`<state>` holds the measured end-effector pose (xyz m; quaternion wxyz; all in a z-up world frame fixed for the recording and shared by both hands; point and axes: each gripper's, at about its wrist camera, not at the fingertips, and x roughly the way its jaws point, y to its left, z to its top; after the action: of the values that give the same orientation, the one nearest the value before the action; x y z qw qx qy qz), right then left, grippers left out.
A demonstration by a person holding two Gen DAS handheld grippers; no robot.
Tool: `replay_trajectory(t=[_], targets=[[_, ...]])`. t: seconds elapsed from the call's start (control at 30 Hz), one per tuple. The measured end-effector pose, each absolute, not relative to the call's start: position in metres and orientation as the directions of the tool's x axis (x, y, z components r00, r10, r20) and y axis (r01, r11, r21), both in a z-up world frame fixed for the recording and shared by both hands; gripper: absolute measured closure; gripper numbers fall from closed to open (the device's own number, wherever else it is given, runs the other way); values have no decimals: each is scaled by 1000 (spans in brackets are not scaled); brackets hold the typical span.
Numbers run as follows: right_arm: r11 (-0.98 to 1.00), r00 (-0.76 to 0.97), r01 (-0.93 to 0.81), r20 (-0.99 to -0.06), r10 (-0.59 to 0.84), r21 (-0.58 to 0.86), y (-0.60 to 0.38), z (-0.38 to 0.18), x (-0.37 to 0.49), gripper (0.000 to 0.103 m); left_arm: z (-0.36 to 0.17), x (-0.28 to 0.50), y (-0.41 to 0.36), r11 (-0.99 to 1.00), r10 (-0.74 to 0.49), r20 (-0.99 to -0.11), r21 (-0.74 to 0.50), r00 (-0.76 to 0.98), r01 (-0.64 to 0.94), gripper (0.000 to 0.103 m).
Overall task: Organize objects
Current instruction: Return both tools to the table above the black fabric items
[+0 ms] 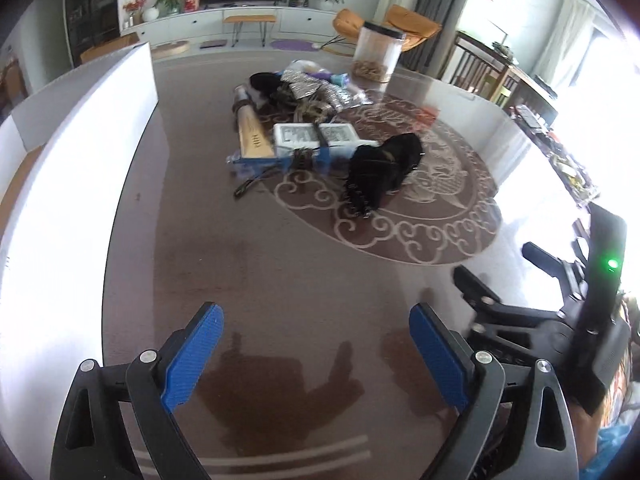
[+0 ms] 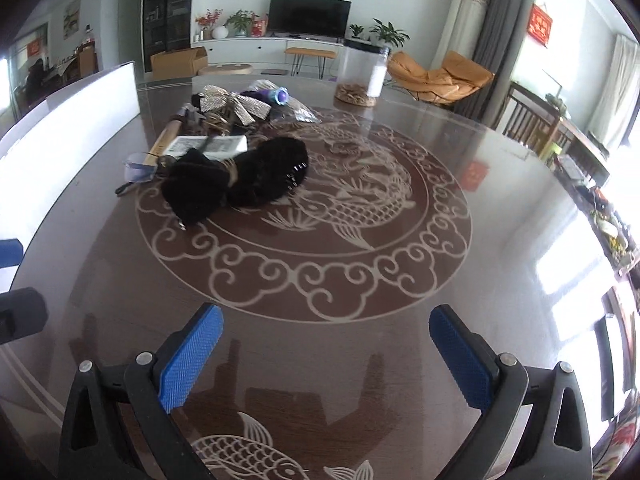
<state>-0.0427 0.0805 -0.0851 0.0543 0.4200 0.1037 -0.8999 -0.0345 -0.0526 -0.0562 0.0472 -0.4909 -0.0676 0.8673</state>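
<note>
Left gripper (image 1: 316, 354): jaws spread wide, nothing between blue pads, bare table (image 1: 280, 280) below. Right gripper (image 2: 326, 358): jaws spread wide, empty, over table's fish pattern. Clutter heaped mid-table, well apart from both grippers: black bow (image 2: 236, 178) nearest, white box (image 1: 310, 136) behind it, wooden roller (image 1: 252, 136) to box's left, silver bow (image 2: 230, 106) further back. Clear jar (image 2: 362, 74) stands upright at far edge. White panel (image 1: 80, 168) along table's left side.

One clear jar (image 2: 362, 74), one black bow (image 2: 236, 176), one silver bow (image 2: 230, 106), one white box (image 1: 72, 152).
</note>
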Motion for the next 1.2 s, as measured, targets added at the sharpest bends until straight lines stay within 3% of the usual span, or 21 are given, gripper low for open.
replay_trajectory(t=[0.43, 0.67, 0.73, 1.2], targets=[[-981, -605, 175, -795, -38, -86, 88, -110, -52, 0, -94, -63, -61, -993, 60, -858, -103, -510, 57, 8], [-983, -592, 172, -804, -52, -64, 90, -111, -51, 0, -98, -69, -56, -999, -35, -834, 14, -550, 42, 6], [-984, -588, 173, -807, -59, -53, 91, -111, -52, 0, -100, -72, -57, -999, -36, -828, 12, -560, 47, 0], [-984, -570, 178, -816, -94, -10, 95, -113, -53, 0, -103, -76, -58, -999, -35, -817, 7, -576, 51, 0]])
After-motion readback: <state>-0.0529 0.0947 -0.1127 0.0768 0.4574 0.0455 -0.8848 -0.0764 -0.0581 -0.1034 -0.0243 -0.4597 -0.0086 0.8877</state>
